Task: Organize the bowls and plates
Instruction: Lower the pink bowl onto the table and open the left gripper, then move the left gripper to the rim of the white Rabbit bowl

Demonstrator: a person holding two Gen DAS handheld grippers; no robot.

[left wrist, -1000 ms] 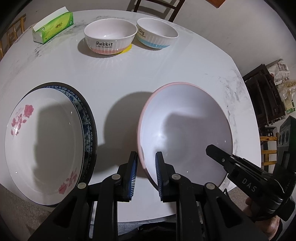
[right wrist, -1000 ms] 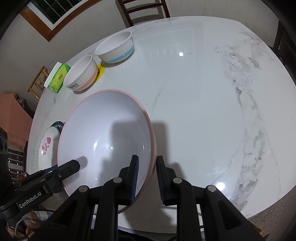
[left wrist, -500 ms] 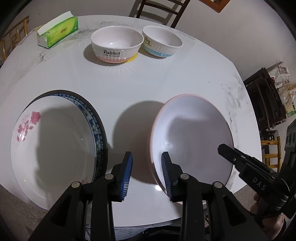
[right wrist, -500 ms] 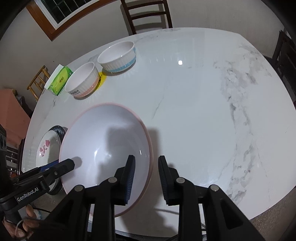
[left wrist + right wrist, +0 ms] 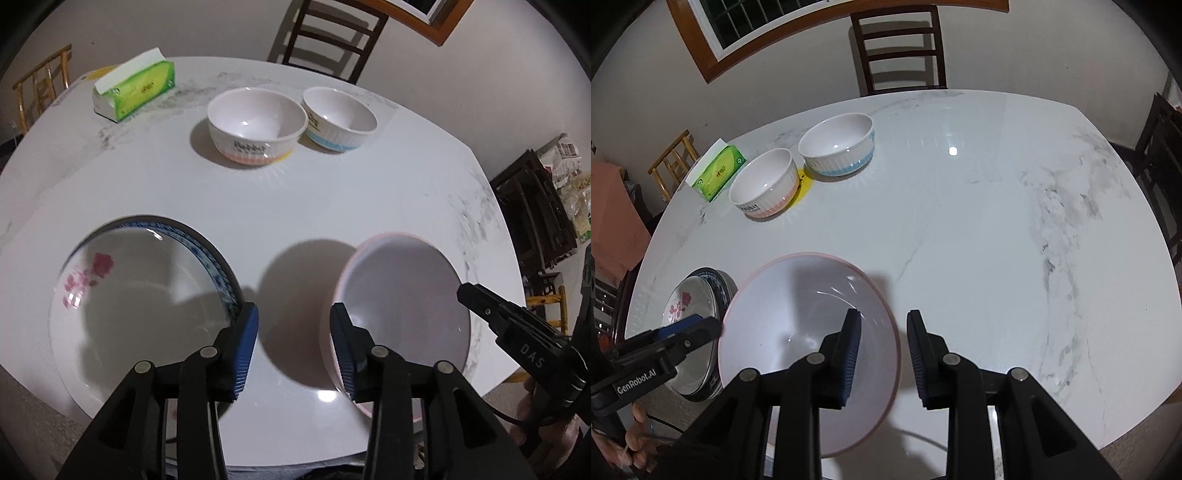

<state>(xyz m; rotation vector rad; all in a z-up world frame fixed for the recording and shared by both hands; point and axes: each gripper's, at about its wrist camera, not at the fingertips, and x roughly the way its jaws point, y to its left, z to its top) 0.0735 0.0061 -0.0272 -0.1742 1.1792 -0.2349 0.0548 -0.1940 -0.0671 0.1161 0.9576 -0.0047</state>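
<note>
A large pink-rimmed plate (image 5: pixel 402 314) (image 5: pixel 809 332) lies on the white marble table (image 5: pixel 295 206) near its front edge. My left gripper (image 5: pixel 293 347) hangs just left of the plate. Its jaws are opening, with only table between them, and the right finger (image 5: pixel 343 354) stands at the plate's left rim. My right gripper (image 5: pixel 884 356) is open and straddles the plate's right rim without pressing on it. A floral plate (image 5: pixel 140 314) (image 5: pixel 687 306) tops a stack at the left. Two bowls stand at the back: "Rabbit" (image 5: pixel 256 129) (image 5: pixel 764 182) and a blue-banded one (image 5: pixel 340 120) (image 5: pixel 838 144).
A green tissue box (image 5: pixel 136 88) (image 5: pixel 718 171) sits at the far left of the table. A dark wooden chair (image 5: pixel 328 40) (image 5: pixel 899 48) stands behind the table. Bare marble stretches to the right (image 5: pixel 1034 221). Dark furniture (image 5: pixel 535 206) stands off the table's right side.
Both grippers have let go of the pink plate's rim, spread their jaws and drawn back and up. The plate looks smaller and lies flatter on the table.
</note>
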